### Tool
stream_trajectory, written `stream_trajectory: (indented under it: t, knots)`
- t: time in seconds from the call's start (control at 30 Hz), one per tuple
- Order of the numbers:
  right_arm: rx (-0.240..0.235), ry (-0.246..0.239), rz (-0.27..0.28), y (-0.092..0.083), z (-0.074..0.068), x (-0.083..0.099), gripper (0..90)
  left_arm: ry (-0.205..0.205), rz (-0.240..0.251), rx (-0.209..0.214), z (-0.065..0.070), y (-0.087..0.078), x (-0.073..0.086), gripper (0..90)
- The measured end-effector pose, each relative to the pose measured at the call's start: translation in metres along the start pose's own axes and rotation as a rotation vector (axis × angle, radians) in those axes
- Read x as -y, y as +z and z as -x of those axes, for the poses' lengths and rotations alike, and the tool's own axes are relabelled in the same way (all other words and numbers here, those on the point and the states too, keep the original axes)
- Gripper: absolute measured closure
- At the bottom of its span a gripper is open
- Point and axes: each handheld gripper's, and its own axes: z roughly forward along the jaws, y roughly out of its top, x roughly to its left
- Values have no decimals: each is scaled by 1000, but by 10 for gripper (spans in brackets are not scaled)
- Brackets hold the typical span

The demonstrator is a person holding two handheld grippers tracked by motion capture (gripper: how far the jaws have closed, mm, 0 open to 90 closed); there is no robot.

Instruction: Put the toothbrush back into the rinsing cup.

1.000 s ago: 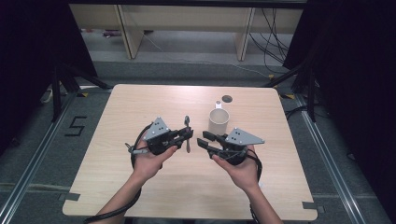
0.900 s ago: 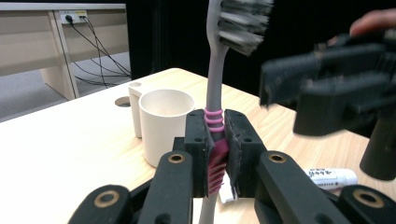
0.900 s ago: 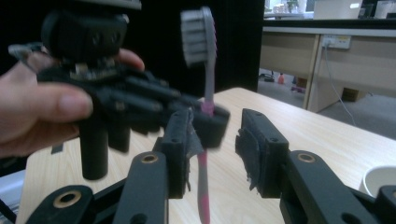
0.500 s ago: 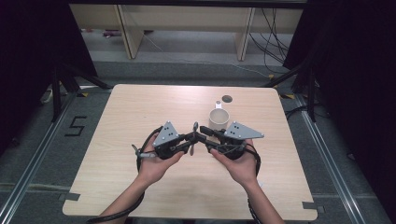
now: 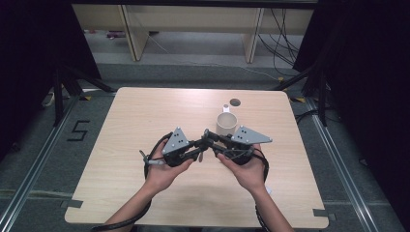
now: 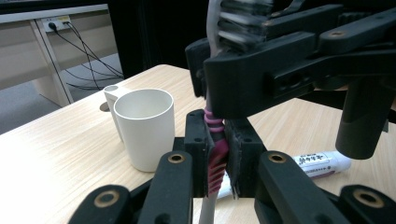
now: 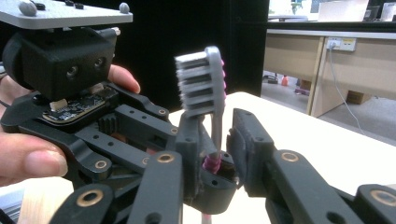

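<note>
A toothbrush [image 6: 217, 154] with a pink ribbed grip and grey bristles [image 7: 201, 84] stands upright over the middle of the table [image 5: 207, 134]. My left gripper [image 6: 215, 140] is shut on its pink grip [image 5: 202, 147]. My right gripper [image 7: 217, 135] faces the left one tip to tip [image 5: 211, 138]. Its jaws have just been closing around the brush's thin neck. A gap still shows between the neck and one pad. A white mug [image 5: 226, 123] stands just behind the grippers [image 6: 144, 126].
A white toothpaste tube [image 6: 322, 163] lies on the wooden table [image 5: 145, 111] beneath the grippers. A dark round hole [image 5: 235, 102] sits in the table behind the mug. Desks and cables stand beyond the far edge.
The two grippers have drawn together until their tips meet. The right gripper's jaws have come around the toothbrush neck and narrowed. The left keeps its hold.
</note>
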Motion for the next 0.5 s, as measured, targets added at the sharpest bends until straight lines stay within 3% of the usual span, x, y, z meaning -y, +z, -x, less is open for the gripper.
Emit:
stream_trajectory:
  t: [0.27,0.33,0.5]
  knots:
    - [8,-26,5,-2,0,-1,833,9,9,5,2,1,-4,799]
    - [2,-9,4,-3,-1,-1,840,10,12,5,3,1,-5,799]
    - [14,-34,8,-5,-1,-5,848,17,26,4,4,1,-7,796]
